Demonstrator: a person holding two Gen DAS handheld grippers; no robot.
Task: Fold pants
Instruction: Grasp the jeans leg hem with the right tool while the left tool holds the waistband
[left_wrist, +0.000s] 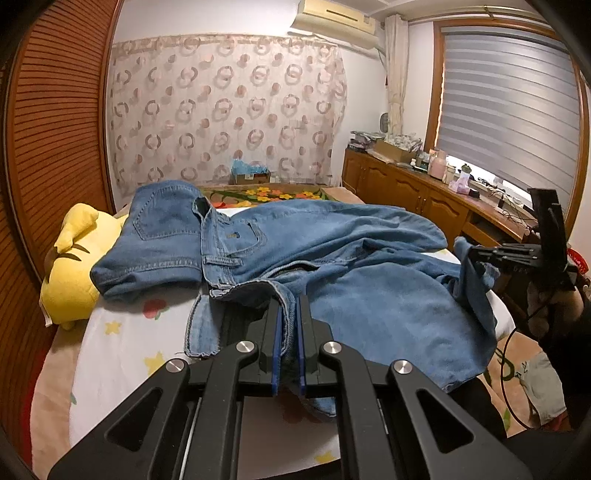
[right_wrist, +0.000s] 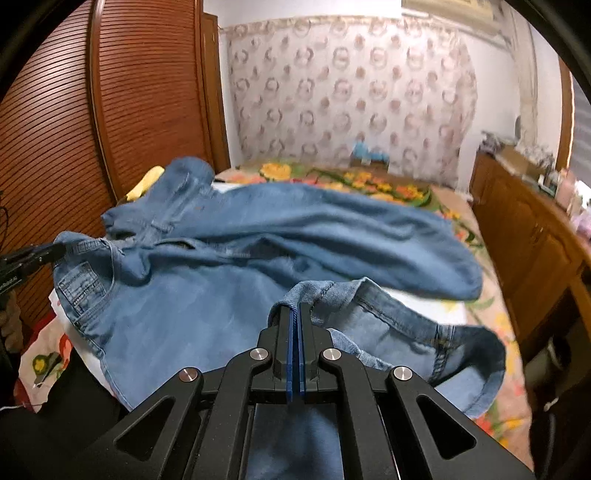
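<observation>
My left gripper (left_wrist: 288, 310) is clamped on the waistband edge of the jeans (left_wrist: 332, 258) at lower centre; my right gripper (right_wrist: 296, 314) is pinched tight on a hem at lower centre. The jeans sprawl rumpled across the bed (left_wrist: 122, 354), a yellow plush toy (left_wrist: 70, 273) at left.

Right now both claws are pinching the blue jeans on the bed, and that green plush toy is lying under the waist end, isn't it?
Not quite: the plush toy is yellow, not green, as the left wrist view shows. The rest holds: the left claw and the right claw are both shut on the blue jeans, which lie on the bed with the waist end over the toy.
</observation>
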